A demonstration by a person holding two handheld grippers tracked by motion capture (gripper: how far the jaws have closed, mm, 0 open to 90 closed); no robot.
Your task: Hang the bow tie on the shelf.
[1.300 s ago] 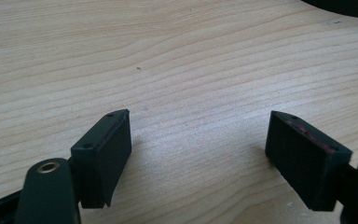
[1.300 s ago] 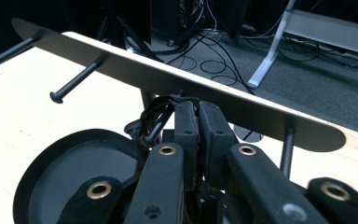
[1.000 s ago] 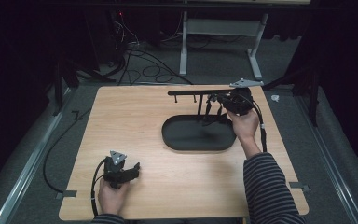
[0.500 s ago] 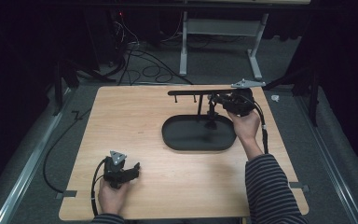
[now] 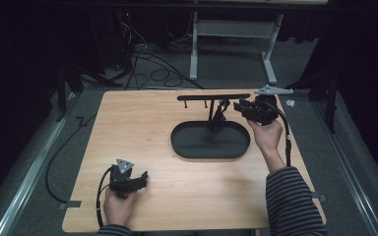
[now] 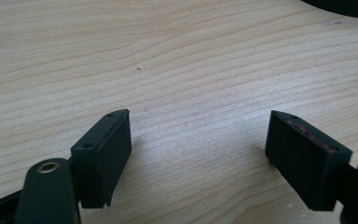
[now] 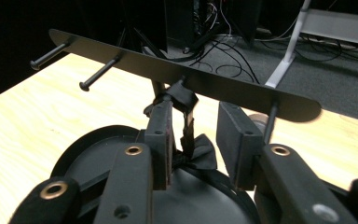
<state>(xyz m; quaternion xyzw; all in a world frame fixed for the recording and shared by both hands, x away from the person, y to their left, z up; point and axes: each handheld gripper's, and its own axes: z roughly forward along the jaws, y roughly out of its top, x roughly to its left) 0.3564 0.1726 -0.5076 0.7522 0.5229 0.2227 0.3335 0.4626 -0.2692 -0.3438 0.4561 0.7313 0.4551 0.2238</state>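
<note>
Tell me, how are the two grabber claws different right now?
The left gripper rests low near the front of the wooden table with nothing but bare wood between its wide jaws. The right gripper is up at the black stand, its jaws just opening around a hanging black strap, narrower than the left's. Both are black, hand-held and open.

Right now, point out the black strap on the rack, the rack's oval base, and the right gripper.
strap (image 7: 186, 122), right gripper view, hanging middle part
oval base (image 5: 187, 147), high view, bare left floor
right gripper (image 7: 195, 140), right gripper view, between its fingertips
</note>
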